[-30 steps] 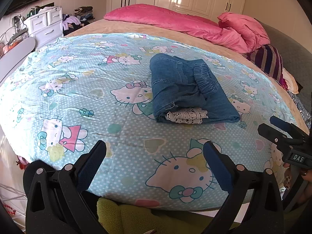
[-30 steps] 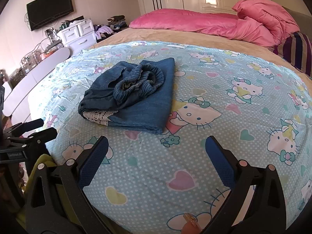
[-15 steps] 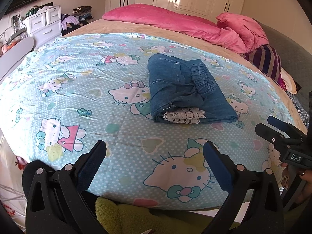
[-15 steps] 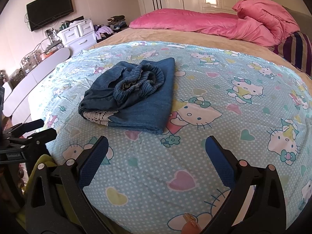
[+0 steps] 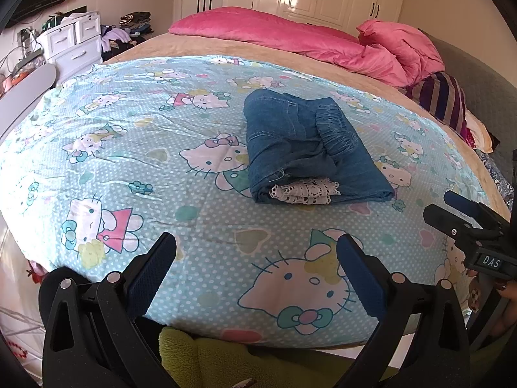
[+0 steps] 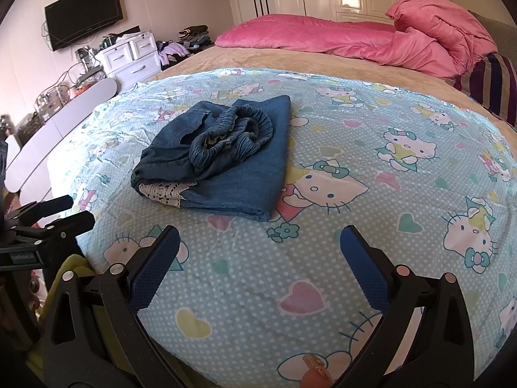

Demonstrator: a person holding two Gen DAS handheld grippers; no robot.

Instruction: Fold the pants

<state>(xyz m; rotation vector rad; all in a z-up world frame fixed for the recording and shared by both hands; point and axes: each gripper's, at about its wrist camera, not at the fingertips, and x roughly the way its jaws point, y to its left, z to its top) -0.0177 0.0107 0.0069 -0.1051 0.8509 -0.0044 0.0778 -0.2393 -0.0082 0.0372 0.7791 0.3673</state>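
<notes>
Since folded into a compact bundle mid-bed, pants (image 5: 310, 152) lying on the cartoon-print sheet (image 5: 129, 148), well apart from both tools. Left gripper (image 5: 255, 271) and right gripper (image 6: 258, 258) hovering at the bed's near edge, jaws wide, holding nothing; likely done. Bunched waistband clearer from right wrist; lace trim from left.

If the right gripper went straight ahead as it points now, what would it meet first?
Probably the blue cartoon-print bedsheet itself: the open right gripper aims at bare sheet, with the folded blue denim pants slightly left and farther on. Depth is uncertain.
</notes>
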